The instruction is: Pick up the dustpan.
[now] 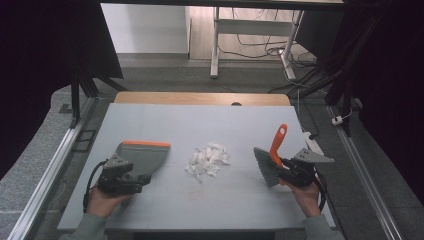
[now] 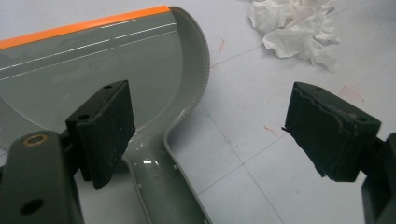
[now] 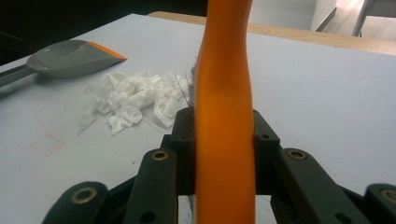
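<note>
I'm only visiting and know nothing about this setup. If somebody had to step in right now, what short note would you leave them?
Left tongs: open, jaws standing either side of the grey dustpan's handle, not gripping it.
Right tongs: shut on the brush's orange handle, bristles down by the table.
Dustpan lies flat on the grey table, orange lip pointing away from the person, left of the paper.
Pile of crumpled white paper scraps sits between dustpan and brush.
Done: brush picked up.
Left: grip the dustpan, probably sweep the scraps into it; none are in the pan yet.
</note>
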`<state>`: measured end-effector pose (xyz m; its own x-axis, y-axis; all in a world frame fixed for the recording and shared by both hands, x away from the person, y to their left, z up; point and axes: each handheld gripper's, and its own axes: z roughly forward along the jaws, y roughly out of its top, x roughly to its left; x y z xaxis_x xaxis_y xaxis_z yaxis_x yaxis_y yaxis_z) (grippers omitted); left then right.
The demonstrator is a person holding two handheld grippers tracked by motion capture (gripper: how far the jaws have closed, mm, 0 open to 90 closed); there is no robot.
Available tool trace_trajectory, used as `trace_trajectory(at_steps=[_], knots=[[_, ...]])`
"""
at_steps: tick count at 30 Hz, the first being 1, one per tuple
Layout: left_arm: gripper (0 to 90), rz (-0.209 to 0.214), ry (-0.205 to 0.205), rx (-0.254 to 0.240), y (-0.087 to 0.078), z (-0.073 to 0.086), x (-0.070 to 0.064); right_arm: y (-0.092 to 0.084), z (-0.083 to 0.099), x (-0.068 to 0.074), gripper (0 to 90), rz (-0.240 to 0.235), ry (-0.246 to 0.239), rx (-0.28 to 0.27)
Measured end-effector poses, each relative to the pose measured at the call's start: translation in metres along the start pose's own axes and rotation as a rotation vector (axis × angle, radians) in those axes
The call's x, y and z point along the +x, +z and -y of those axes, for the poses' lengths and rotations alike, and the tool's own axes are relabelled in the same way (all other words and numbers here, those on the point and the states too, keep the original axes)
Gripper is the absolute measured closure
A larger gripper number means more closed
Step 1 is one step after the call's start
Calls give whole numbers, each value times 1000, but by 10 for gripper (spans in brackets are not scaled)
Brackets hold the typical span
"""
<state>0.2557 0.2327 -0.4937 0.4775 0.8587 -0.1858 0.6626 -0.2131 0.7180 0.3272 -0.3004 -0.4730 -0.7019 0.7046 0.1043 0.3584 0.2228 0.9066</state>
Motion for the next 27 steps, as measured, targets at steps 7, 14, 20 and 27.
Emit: trace_trajectory(at_steps=[7, 14, 20, 27], knots=[[168, -4, -12, -2, -3, -1, 2, -2, -1, 1, 697, 5, -1, -5], [169, -5, -19, -8, -3, -1, 3, -1, -1, 2, 697, 0, -6, -1], [181, -13, -17, 23, -1, -2, 2, -2, -2, 2, 697, 2, -9, -1], [181, -5, -9, 20, -4, -4, 0, -2, -2, 2, 697, 3, -11, 0]])
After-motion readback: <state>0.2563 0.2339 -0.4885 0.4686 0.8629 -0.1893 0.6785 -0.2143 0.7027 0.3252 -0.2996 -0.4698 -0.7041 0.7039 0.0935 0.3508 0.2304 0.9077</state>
